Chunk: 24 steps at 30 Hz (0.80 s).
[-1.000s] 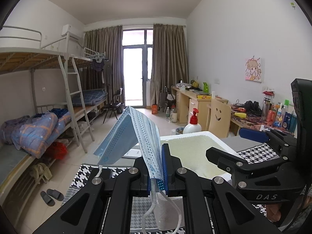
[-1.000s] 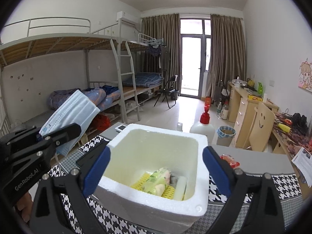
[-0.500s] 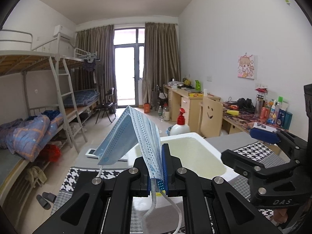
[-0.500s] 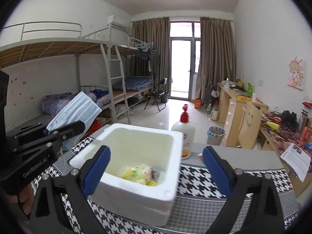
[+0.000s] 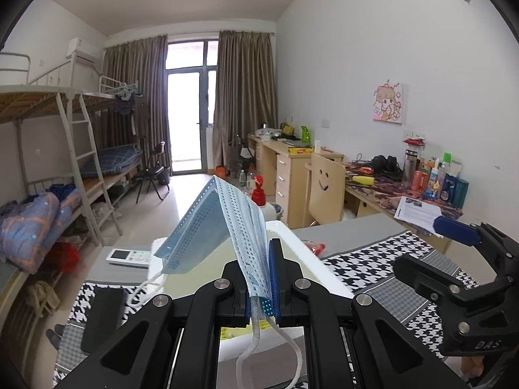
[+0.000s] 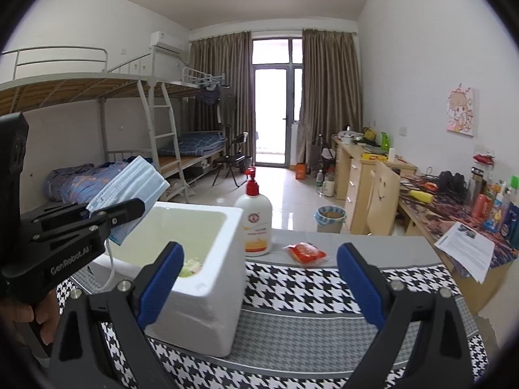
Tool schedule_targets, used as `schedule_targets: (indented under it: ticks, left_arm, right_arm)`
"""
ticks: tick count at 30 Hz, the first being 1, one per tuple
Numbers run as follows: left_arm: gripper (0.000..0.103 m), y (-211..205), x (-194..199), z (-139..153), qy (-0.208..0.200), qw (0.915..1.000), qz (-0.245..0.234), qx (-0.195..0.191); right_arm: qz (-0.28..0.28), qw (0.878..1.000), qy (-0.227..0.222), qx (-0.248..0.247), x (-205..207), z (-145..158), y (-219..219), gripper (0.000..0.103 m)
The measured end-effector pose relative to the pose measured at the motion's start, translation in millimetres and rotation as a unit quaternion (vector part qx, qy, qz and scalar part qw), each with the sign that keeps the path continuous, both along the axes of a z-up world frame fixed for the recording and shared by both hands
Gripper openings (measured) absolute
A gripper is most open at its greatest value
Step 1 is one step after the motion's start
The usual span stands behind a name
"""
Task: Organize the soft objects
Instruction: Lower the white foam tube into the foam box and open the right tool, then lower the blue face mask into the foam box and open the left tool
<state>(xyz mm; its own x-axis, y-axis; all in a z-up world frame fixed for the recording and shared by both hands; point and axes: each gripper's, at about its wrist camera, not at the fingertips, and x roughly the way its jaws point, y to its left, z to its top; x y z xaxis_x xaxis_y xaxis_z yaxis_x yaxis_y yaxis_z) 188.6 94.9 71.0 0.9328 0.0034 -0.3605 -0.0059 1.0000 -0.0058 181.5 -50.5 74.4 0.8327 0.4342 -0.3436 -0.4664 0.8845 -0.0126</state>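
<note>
A pale blue mask (image 5: 227, 227) is clamped between the closed jaws of the left gripper (image 5: 259, 278). It is a flat, pleated surgical mask, folded over so that one half stands up in the jaws and the other half droops to the left like a tent. Rows of small stamped dots are seen along its edges, and a darker blue band runs along one border. White elastic ear loops (image 5: 275, 350) hang below the jaws. In the right wrist view the same mask (image 6: 129, 191) is seen held above the near left corner of the box (image 6: 201, 291), its loop dangling over the rim.

The right gripper (image 6: 259, 278) is held with its jaws wide apart and nothing between them; its blue pads (image 6: 360, 282) frame the cloth (image 6: 308, 288) and the box's right side.

The box is white foam, open at the top, and rests on the black-and-white houndstooth cloth. A greenish packet (image 6: 191, 264) is partly seen inside it. A pump bottle (image 6: 254, 220) with a red top stands just behind the box, and a red packet (image 6: 305, 251) lies on the grey table (image 6: 373, 243) beside the bottle. A remote (image 5: 129, 255) lies on the table to the box's left.
</note>
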Motion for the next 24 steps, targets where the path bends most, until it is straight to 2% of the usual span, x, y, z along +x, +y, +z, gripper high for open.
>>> schedule_targets:
  ticks: [9, 21, 23, 24]
  left_arm:
    - [0.01, -15.4, 17.1, -3.3, 0.013, 0.9998, 0.012, 0.001]
    - [0.01, -13.1, 31.3, -9.4, 0.03, 0.9988, 0.038, -0.007]
    - [0.014, -12.6, 34.2, -10.3, 0.035, 0.9983, 0.045, -0.008]
    - [0.025, -12.2, 34.9, -10.7, 0.036, 0.9982, 0.047, -0.011]
  right_arm:
    - [-0.02, 1.0, -0.003, 0.007, -1.1, -2.3, -19.9, 0.097]
    - [-0.02, 1.0, 0.004, 0.01, 6.1, -6.1, -25.3, 0.097]
    - [-0.019, 1.0, 0.005, 0.011, 7.1, -6.7, -25.5, 0.097]
    - [-0.02, 1.0, 0.005, 0.011, 7.1, -7.3, -25.8, 0.097]
